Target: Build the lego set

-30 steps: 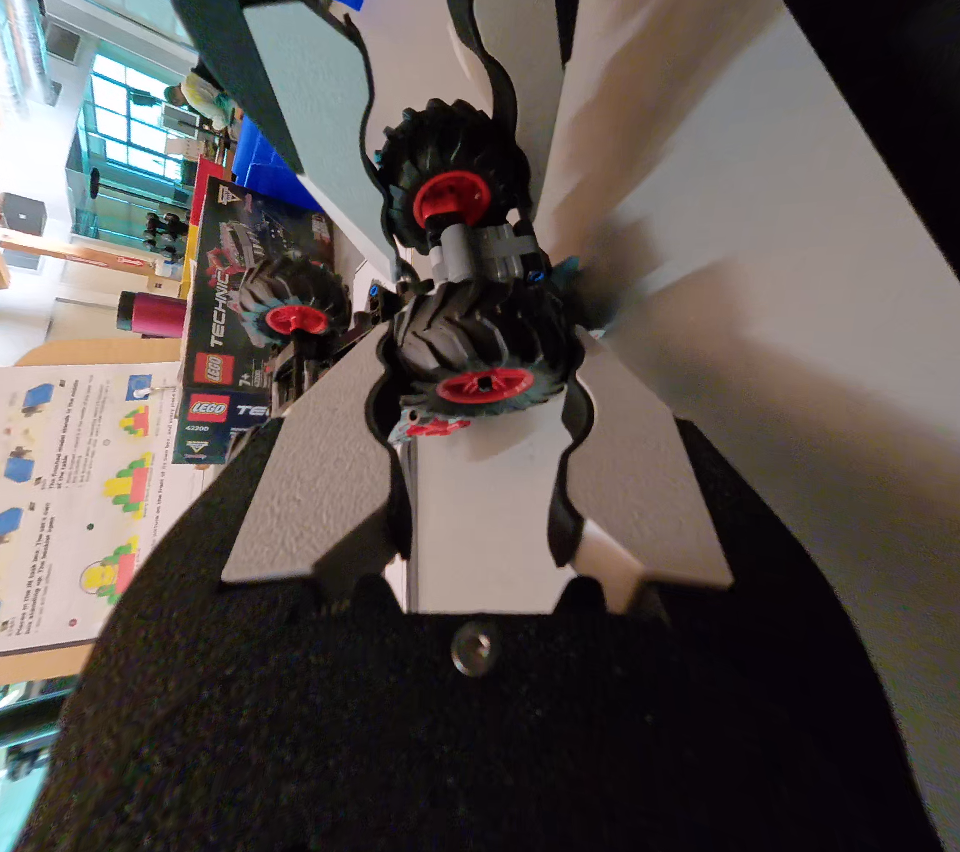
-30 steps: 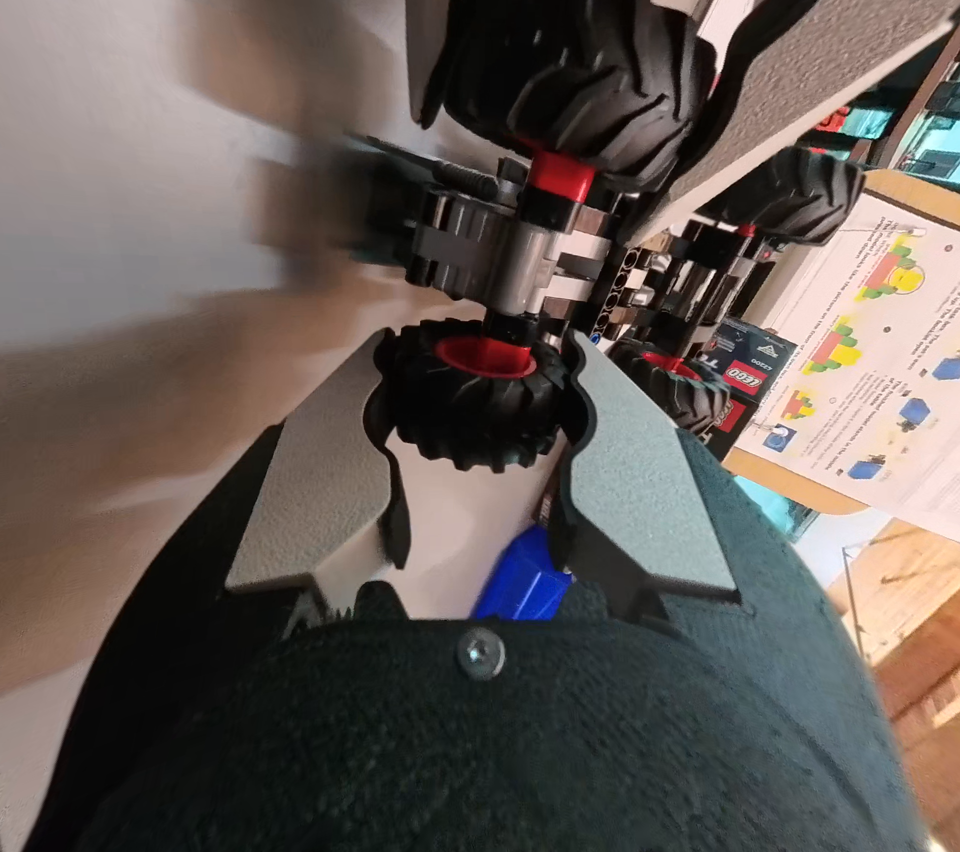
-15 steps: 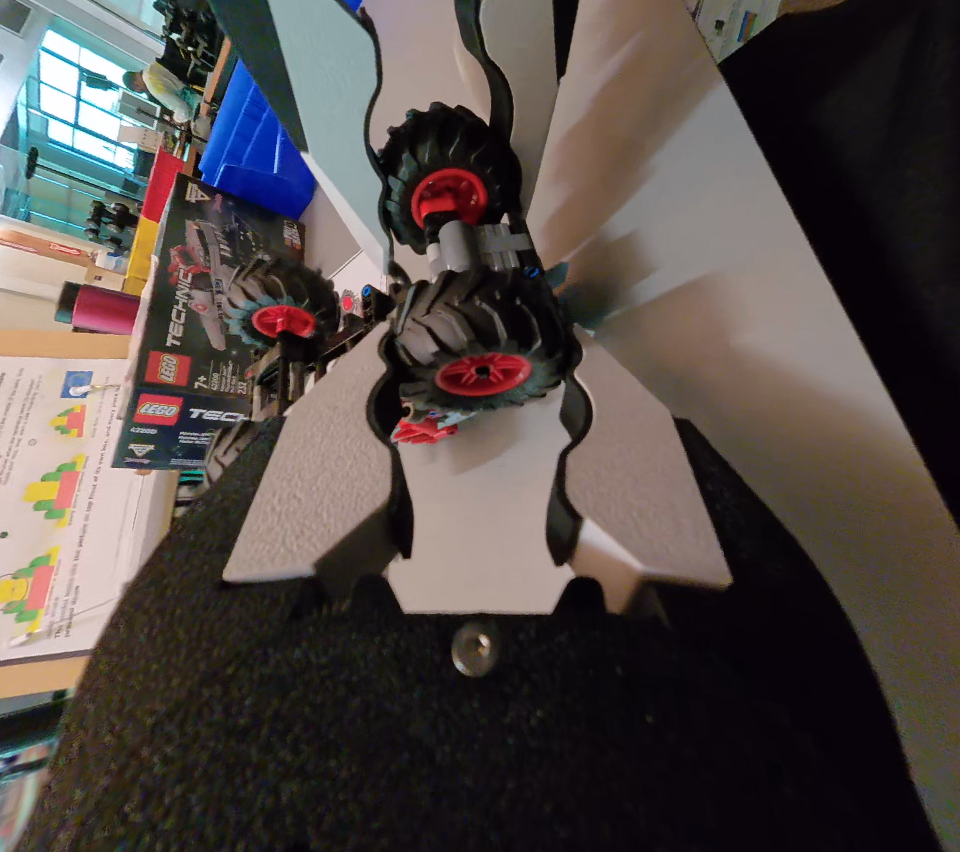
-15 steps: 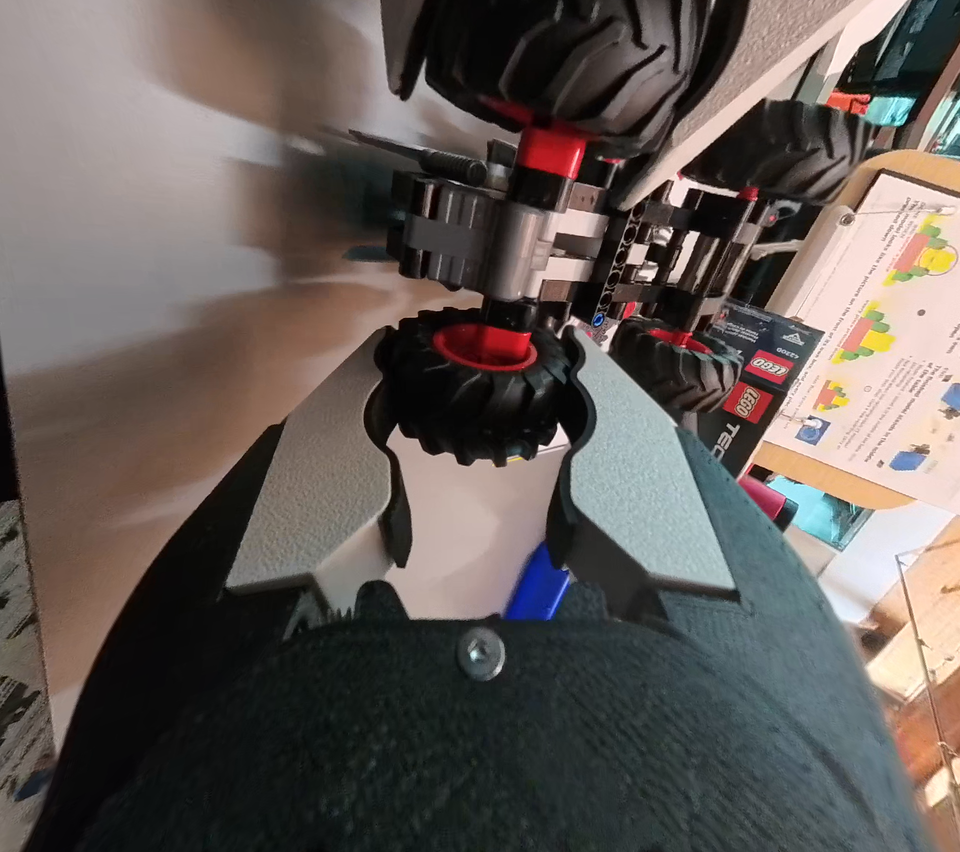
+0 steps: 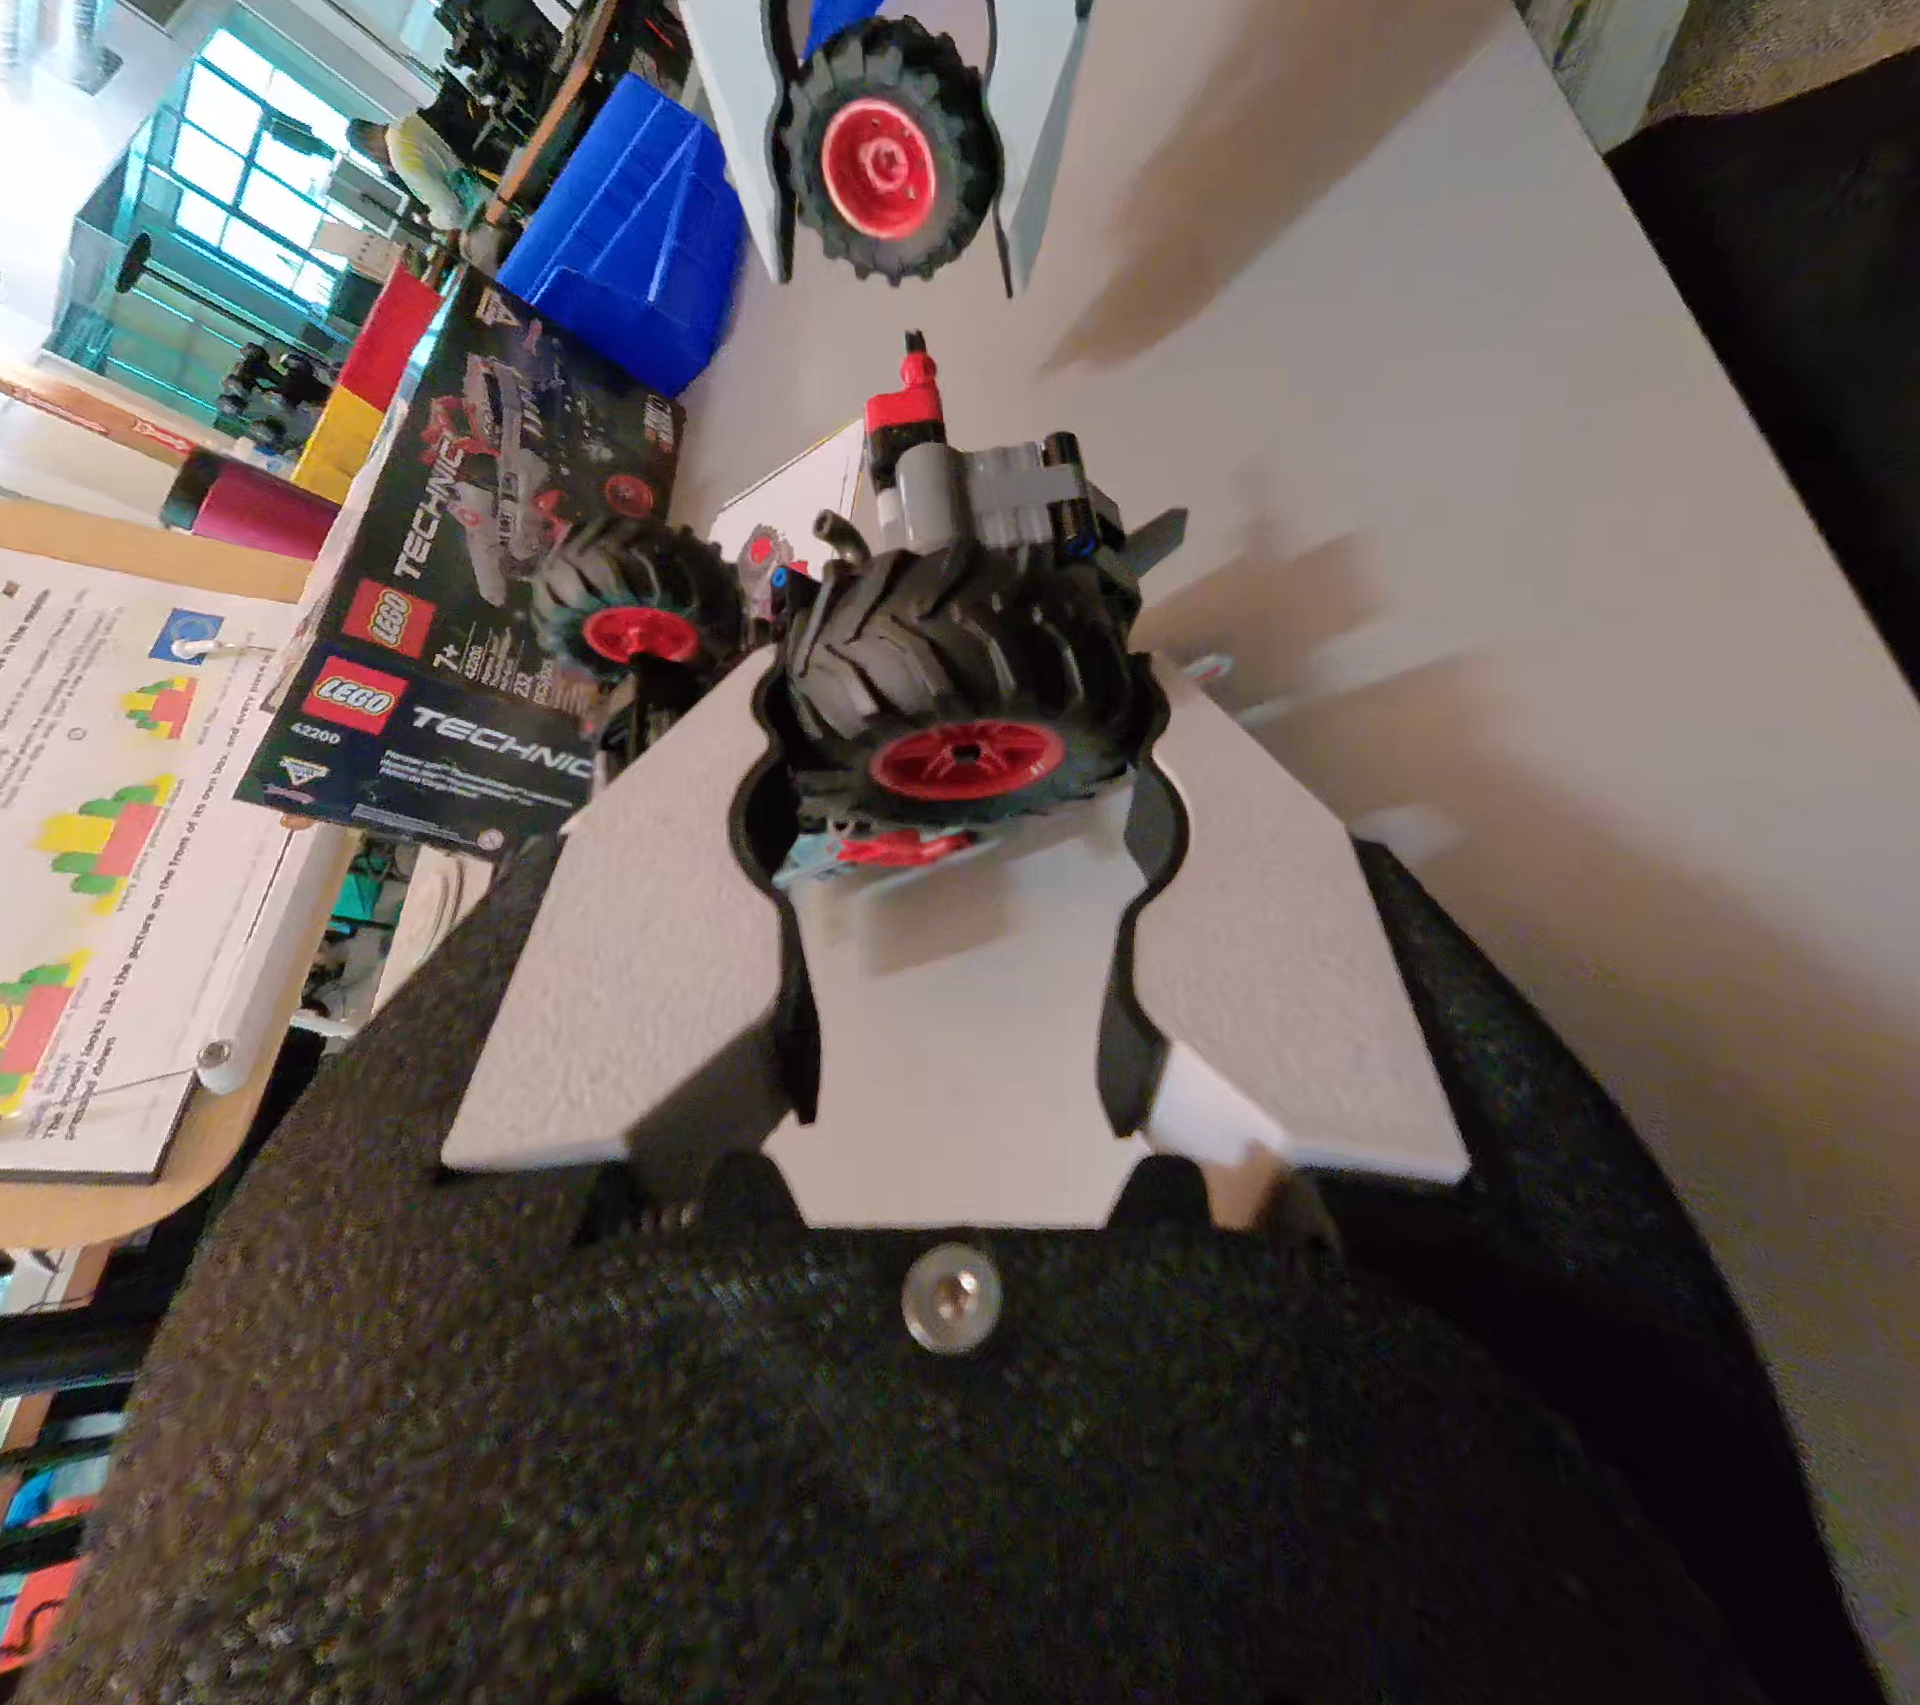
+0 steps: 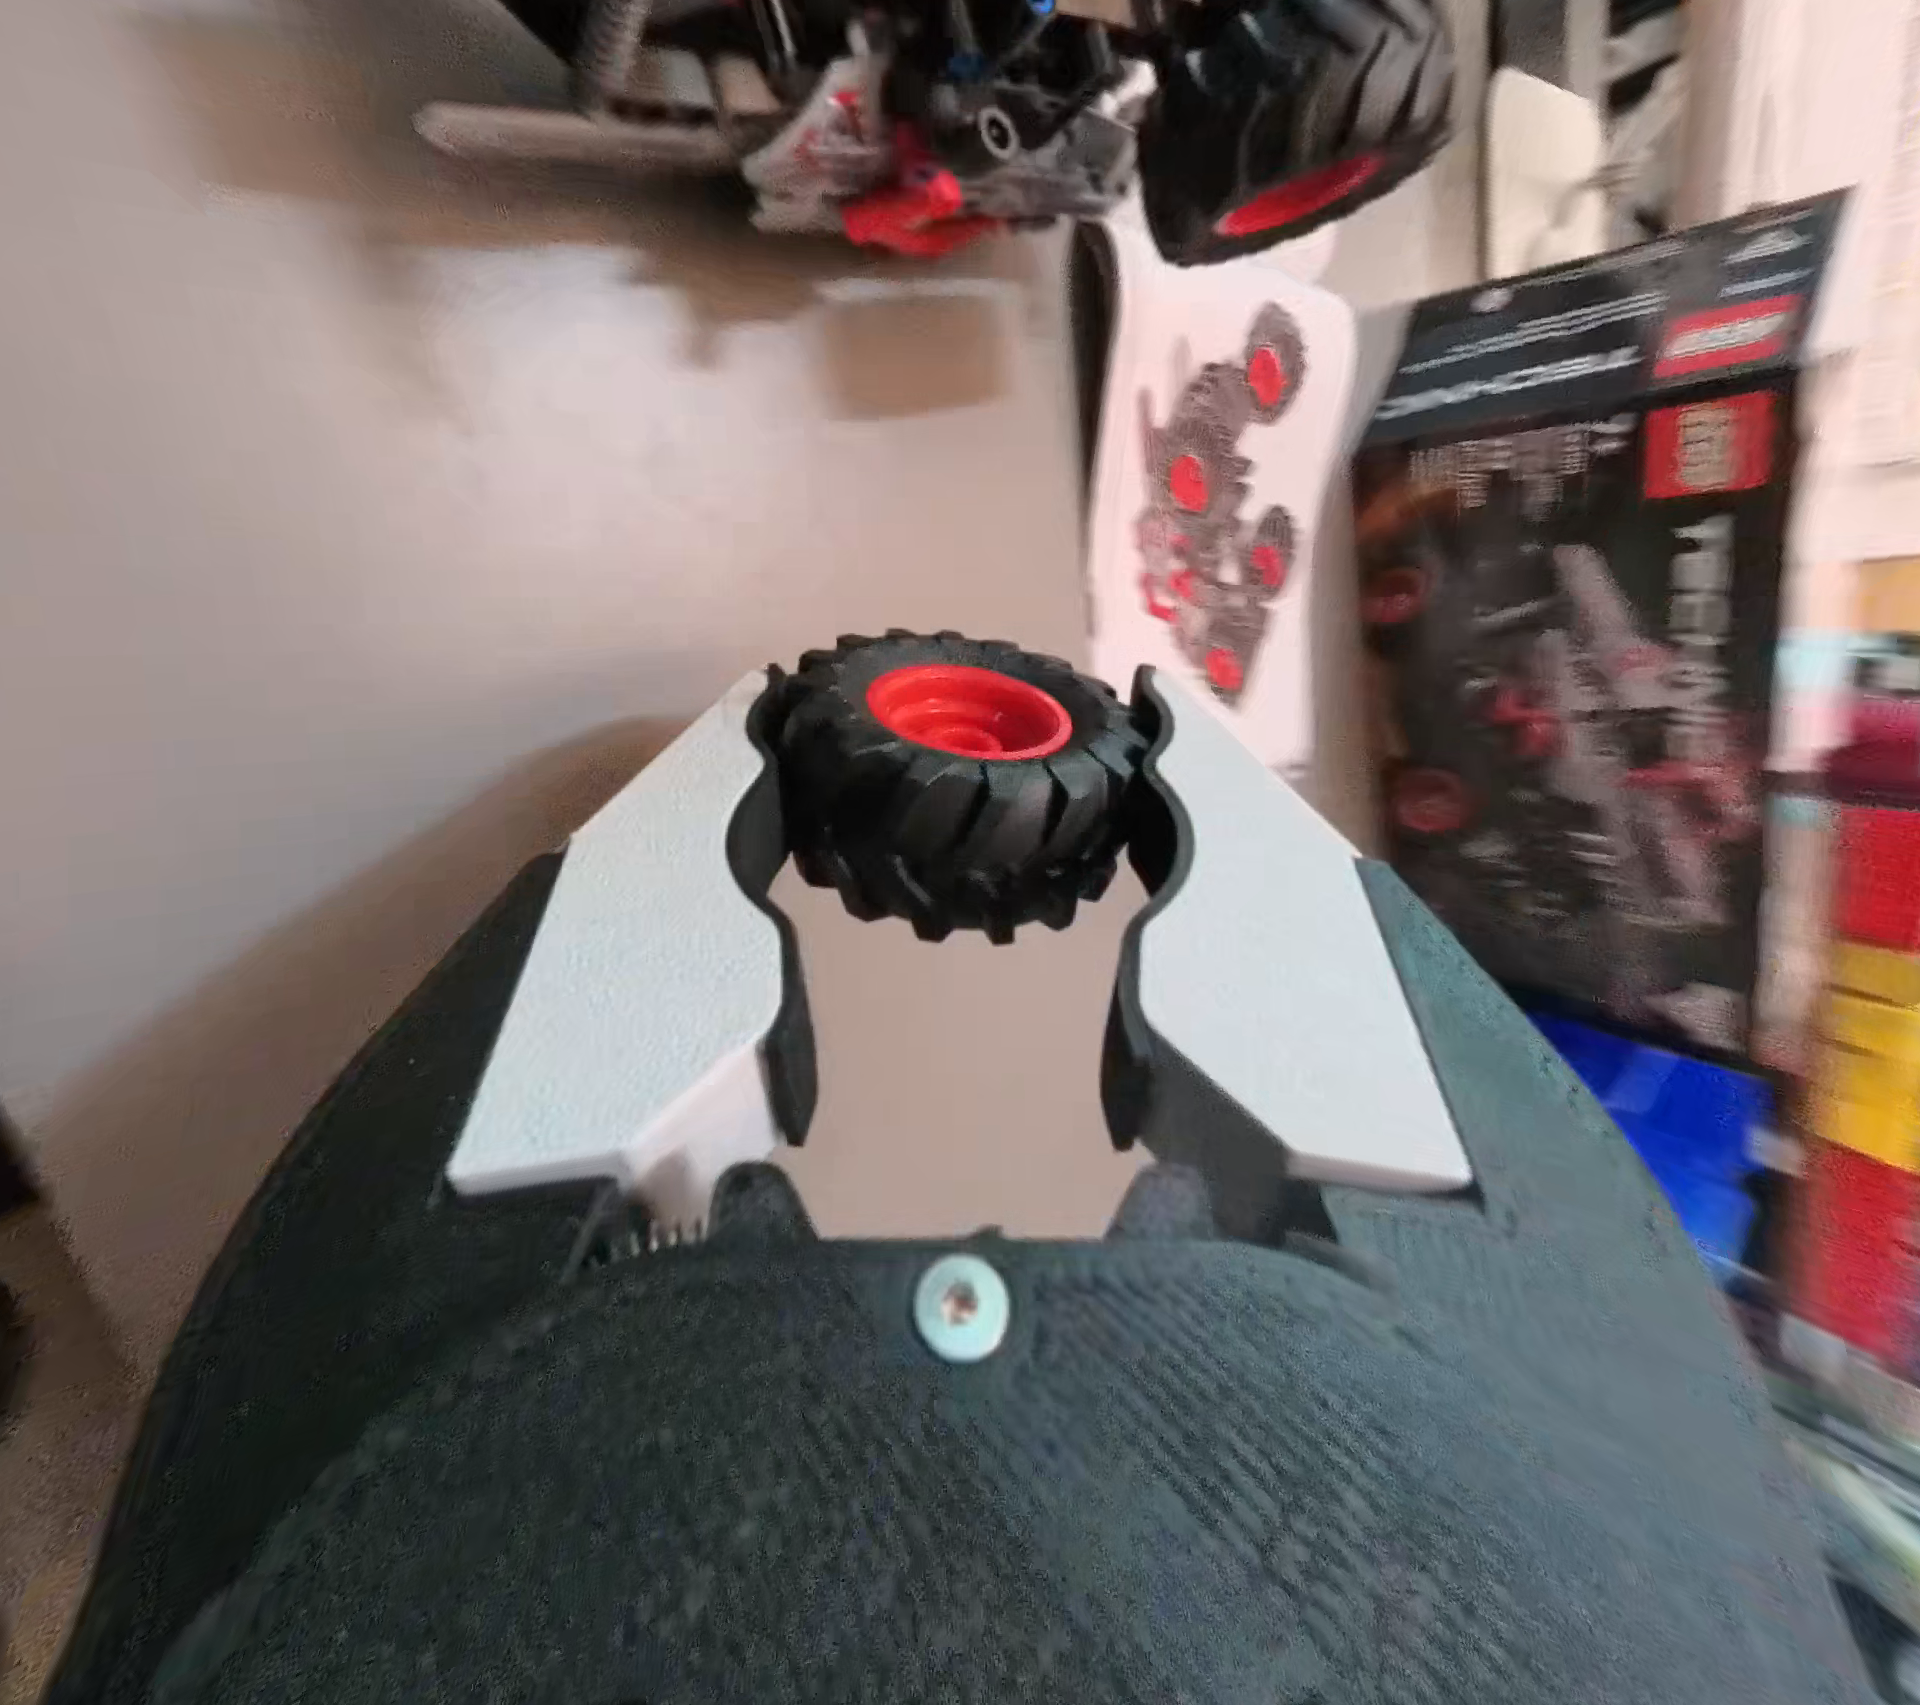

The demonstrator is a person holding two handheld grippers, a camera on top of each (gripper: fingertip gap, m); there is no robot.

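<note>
My left gripper is shut on a black tyre with a red hub, a wheel mounted on the lego truck chassis. The chassis hangs in the air, and its red axle end sticks out bare. Another mounted wheel shows to the left. My right gripper is shut on a loose black wheel with a red hub. It holds the wheel apart from the truck, which is blurred at the top. In the left wrist view the right gripper and its wheel sit beyond the axle.
The white table lies below. The black lego box stands at its far side beside a blue bin. An instruction booklet lies by the box. A poster with brick pictures is on the left.
My right gripper has come away from the truck with the wheel in it, leaving the red axle end bare. My left gripper still holds the truck by its wheel.
</note>
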